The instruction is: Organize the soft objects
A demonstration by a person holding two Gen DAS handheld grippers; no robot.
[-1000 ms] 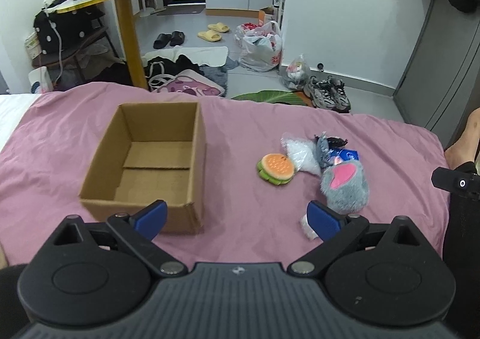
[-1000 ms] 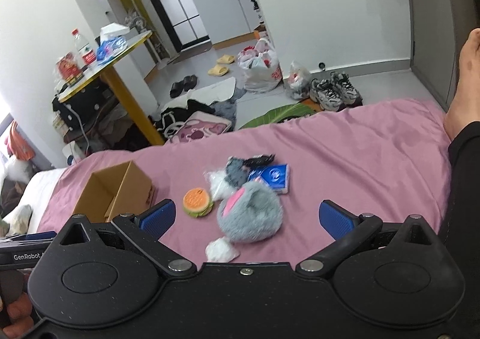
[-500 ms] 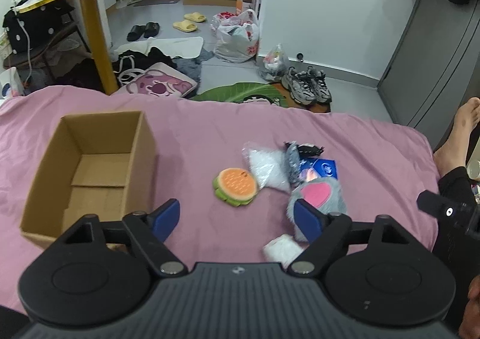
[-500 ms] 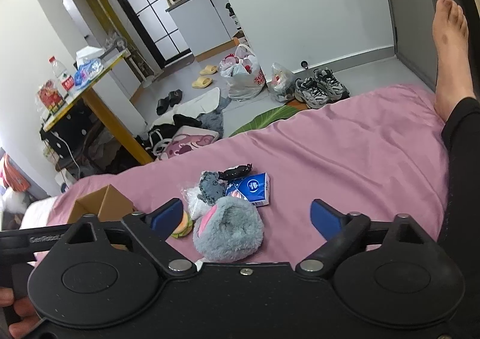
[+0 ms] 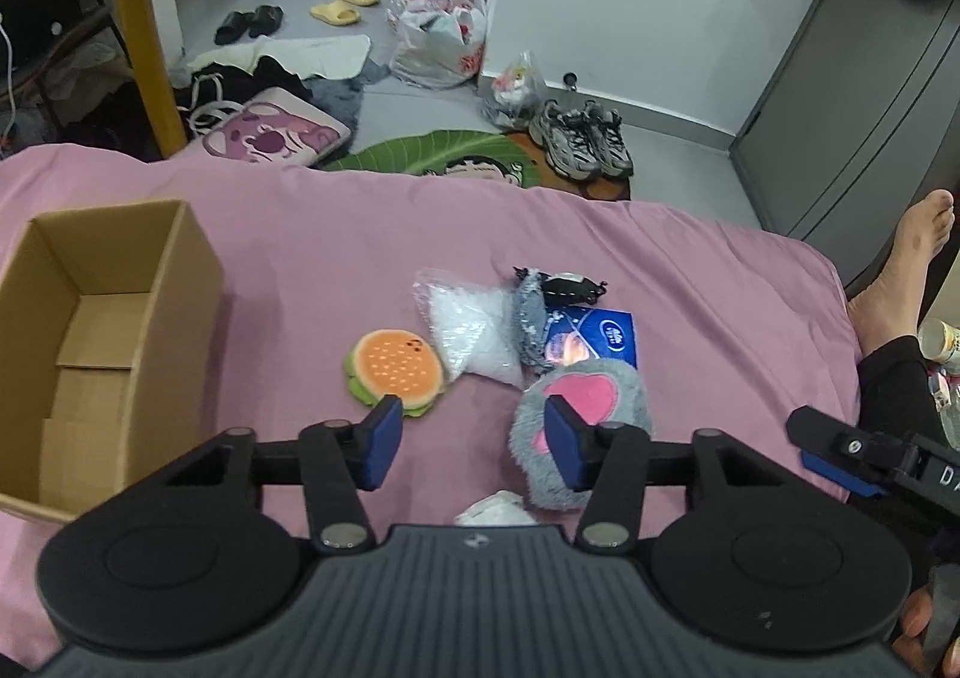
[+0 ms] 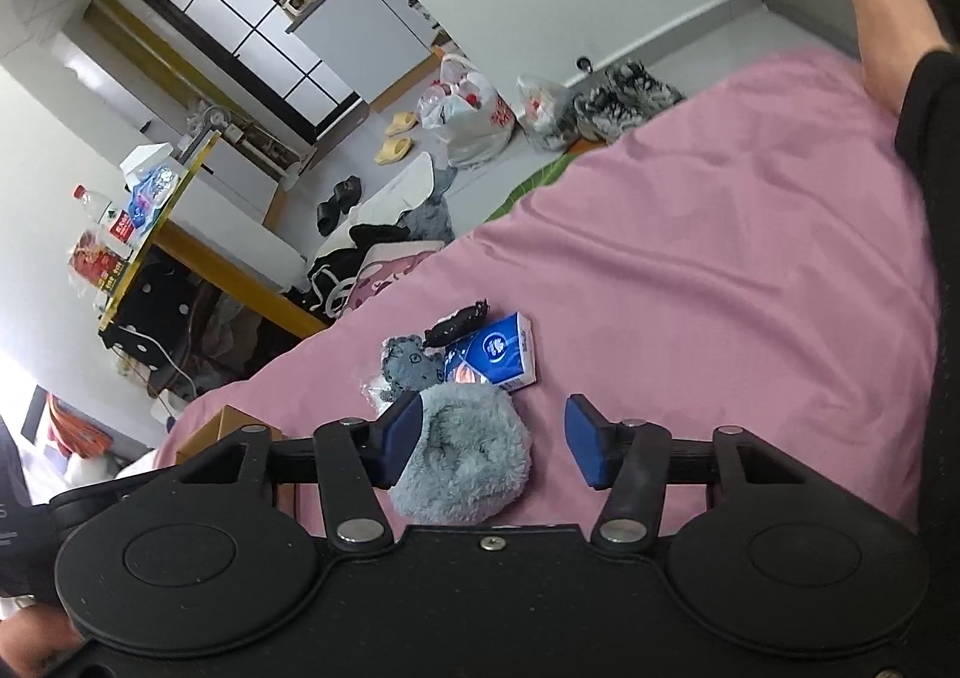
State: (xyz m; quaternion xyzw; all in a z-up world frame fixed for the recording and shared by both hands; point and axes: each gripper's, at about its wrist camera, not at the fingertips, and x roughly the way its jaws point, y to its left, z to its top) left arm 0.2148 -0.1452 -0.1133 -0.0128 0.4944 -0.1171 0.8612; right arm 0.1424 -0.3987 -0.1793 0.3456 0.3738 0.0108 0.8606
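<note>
Left tongs (image 5: 474, 441) held wide apart, gripping nothing, above the pink bed (image 5: 690, 282). Burger plush (image 5: 393, 372) lies just ahead of their left pad; grey furry plush (image 5: 591, 396) lies by the right pad. Clear bag (image 5: 471, 327), blue tissue pack (image 5: 600, 333) and small dark items sit clustered beyond, touching one another. Cardboard box (image 5: 102, 330) stands open at far left, well apart from the pile. Right tongs (image 6: 489, 447) also spread wide and empty, grey plush (image 6: 462, 462) between the pads, nearer the left one. Bare foot (image 5: 900, 264) at the bed's right edge.
</note>
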